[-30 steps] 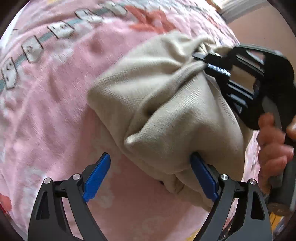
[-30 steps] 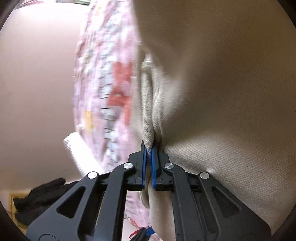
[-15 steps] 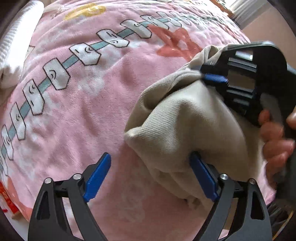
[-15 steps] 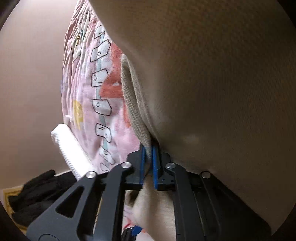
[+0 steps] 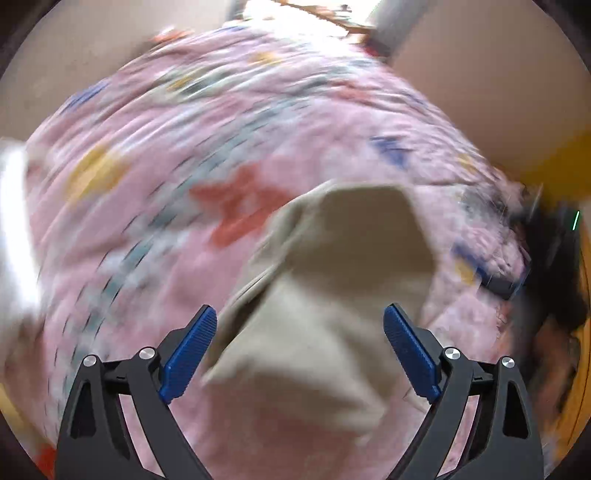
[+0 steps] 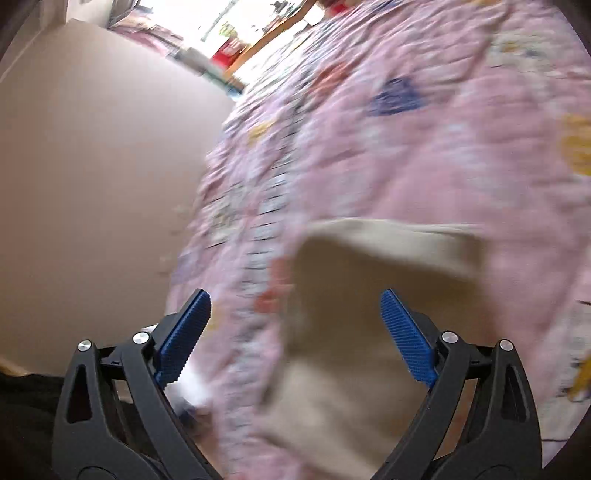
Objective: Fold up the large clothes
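Note:
A folded beige garment [image 5: 343, 280] lies on a pink patterned blanket [image 5: 155, 192]; both views are blurred by motion. My left gripper [image 5: 300, 332] hangs above the garment's near end, open, its blue pads [image 5: 190, 349] clear of the cloth. In the right wrist view the same beige garment [image 6: 354, 306] lies below my right gripper [image 6: 295, 317]. Its jaws are opening, wide apart, and nothing is pressed between its pads [image 6: 404, 336].
The pink blanket [image 6: 424, 147] covers a bed with a plain beige wall [image 6: 92, 166] on one side. A white cloth [image 5: 14, 236] lies at the blanket's left edge. Dark items [image 5: 554, 266] sit past its right edge, and bright clutter [image 6: 229, 33] at the far end.
My right gripper has let go of the garment's edge and opened wide. Both grippers have lifted away from the garment, which now lies folded on the blanket. The left stayed open.

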